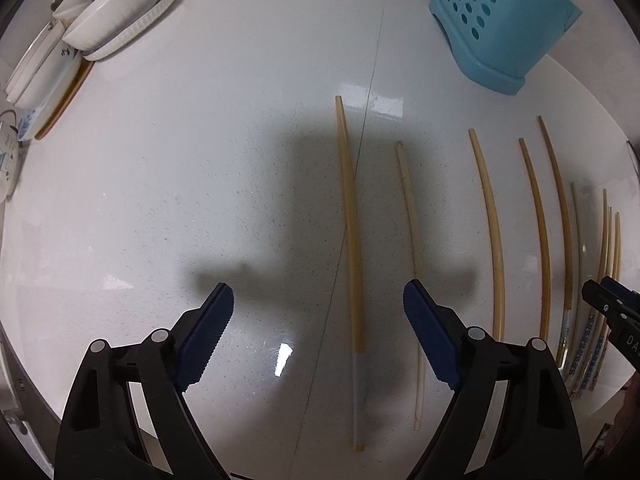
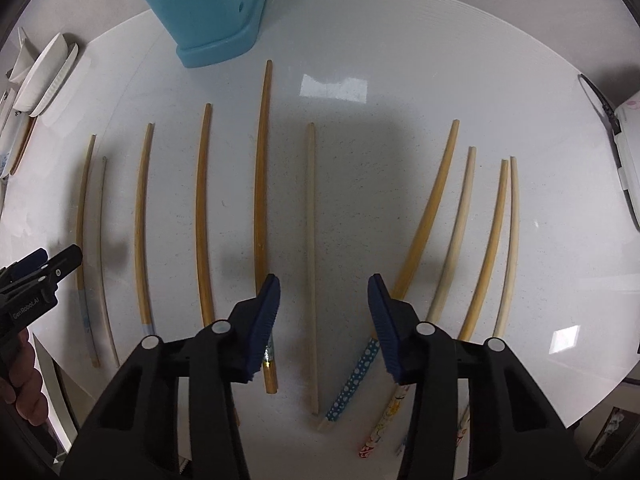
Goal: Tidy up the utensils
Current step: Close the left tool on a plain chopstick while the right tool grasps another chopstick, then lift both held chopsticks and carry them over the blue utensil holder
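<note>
Several wooden chopsticks lie side by side on a white counter. In the left wrist view my left gripper (image 1: 318, 294) stands open above the counter, and a tan chopstick (image 1: 351, 240) runs between its blue pads without touching them. A paler chopstick (image 1: 412, 232) passes under the right pad. In the right wrist view my right gripper (image 2: 324, 284) is open over a pale grey chopstick (image 2: 311, 240), which lies between the pads, untouched. A darker brown chopstick (image 2: 262, 184) runs under the left pad. A blue perforated holder (image 2: 208, 8) stands at the back.
White bowls and plates (image 1: 100, 20) are stacked at the far left of the counter. The blue holder (image 1: 500, 28) stands at the back right in the left wrist view. A white appliance (image 2: 628, 152) sits at the right edge. The counter's front edge runs just below the chopstick ends.
</note>
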`<state>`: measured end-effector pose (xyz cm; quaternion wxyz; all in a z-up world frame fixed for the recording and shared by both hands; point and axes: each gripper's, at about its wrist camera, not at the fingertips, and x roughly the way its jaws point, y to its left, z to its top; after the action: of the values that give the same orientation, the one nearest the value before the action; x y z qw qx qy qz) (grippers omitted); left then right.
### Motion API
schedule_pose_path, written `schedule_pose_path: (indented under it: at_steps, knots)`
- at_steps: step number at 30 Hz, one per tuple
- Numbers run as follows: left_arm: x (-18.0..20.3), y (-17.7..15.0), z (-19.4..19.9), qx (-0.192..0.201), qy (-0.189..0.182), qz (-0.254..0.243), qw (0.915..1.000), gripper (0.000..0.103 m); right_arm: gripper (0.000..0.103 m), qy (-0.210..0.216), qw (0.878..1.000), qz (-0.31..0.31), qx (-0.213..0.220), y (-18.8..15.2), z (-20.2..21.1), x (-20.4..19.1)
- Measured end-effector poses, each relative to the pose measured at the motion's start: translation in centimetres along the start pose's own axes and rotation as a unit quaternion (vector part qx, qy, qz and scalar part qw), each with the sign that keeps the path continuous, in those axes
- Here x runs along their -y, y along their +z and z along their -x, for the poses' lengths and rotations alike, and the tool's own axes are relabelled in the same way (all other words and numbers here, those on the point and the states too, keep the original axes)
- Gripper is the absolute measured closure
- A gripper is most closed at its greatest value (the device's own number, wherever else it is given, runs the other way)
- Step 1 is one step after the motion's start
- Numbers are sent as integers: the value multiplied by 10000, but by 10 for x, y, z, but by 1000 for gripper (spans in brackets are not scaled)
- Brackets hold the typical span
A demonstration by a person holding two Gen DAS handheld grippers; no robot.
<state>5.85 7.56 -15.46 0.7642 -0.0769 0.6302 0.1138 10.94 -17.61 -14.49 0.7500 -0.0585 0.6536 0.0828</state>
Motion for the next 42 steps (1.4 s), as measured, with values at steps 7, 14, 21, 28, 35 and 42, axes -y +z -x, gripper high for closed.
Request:
schedule_pose_path:
  at_steps: [7,14,21,28,35,42]
  knots:
    - [0,6,-13,-213,-15,28,9998,32,79,-83,9996,46,-258,7,-12,-4]
    - [17,14,-12,-439,-21,-140,9989,49,89,-146,9990,86,-405,20,-23,-15]
    - [30,18,-10,-532,83,-259,9982,96,100,-136,9980,-119,-613,30,-23,-9]
    - [27,18,-3,-402,-107,-191,9990,96,100,-188,9978,-181,-602,34,-25,-10]
    - [24,13,23,19,-320,-202,9993,96,100,-154,9993,-244,-251,32,-9,-5]
    - [31,22,53,448,-505,-220,9975,96,100,63,9991,-399,152,33,14,5]
